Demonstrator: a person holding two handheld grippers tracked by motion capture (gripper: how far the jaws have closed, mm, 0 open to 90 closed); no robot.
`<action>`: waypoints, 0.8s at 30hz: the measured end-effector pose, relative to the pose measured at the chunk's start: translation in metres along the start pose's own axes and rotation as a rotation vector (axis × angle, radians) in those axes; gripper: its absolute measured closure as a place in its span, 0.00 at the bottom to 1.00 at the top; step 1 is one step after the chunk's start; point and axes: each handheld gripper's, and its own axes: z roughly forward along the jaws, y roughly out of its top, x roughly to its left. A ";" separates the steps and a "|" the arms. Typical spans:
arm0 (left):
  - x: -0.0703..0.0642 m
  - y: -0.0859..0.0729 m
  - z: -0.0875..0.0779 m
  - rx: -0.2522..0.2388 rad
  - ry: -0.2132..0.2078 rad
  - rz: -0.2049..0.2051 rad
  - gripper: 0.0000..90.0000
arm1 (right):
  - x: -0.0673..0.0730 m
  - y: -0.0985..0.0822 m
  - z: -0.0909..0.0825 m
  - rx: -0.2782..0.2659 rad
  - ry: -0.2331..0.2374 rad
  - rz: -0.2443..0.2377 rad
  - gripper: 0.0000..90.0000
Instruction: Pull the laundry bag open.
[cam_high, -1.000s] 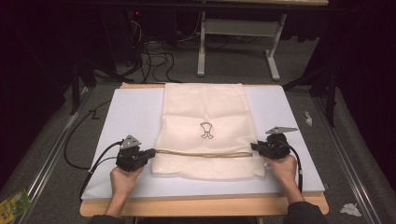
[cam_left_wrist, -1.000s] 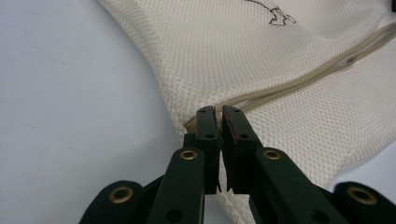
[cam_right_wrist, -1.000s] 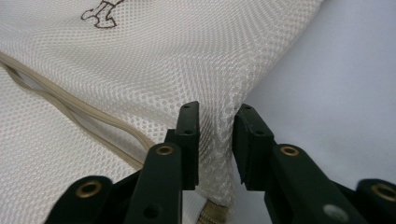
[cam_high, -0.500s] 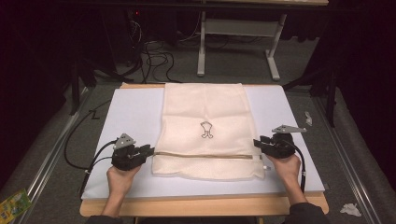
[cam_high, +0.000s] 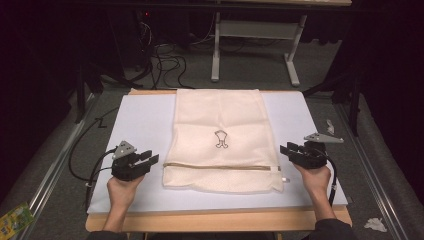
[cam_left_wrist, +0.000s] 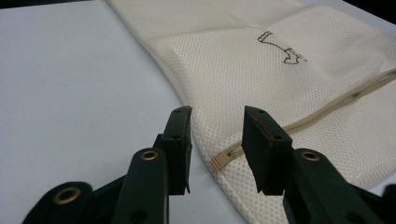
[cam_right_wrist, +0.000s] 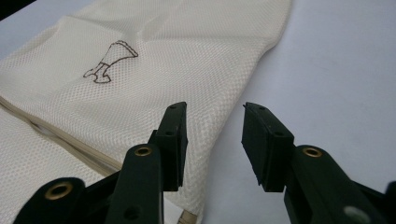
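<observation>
high view: cream mesh bag (cam_high: 220, 140) lies flat on the white mat (cam_high: 145, 125), zip near the front. left gripper (cam_high: 150, 161) & right gripper (cam_high: 286, 149) sit just beside its 2 sides, jaws wide apart, holding nothing, not touching the bag.

High view: overhead, facing 12 o'clock | gripper views: low, close over worktop (cam_high: 145, 120) | shared: mesh bag (cam_high: 220, 120)
</observation>
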 end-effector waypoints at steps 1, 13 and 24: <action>0.001 0.000 0.000 -0.002 0.004 -0.002 0.69 | -0.001 0.000 -0.001 -0.006 -0.002 0.000 0.68; 0.010 -0.002 -0.007 -0.013 0.023 -0.020 0.68 | -0.012 -0.002 -0.012 -0.033 -0.020 0.024 0.68; 0.019 -0.006 -0.007 -0.023 0.054 -0.046 0.68 | -0.023 -0.005 -0.020 -0.042 -0.035 0.030 0.68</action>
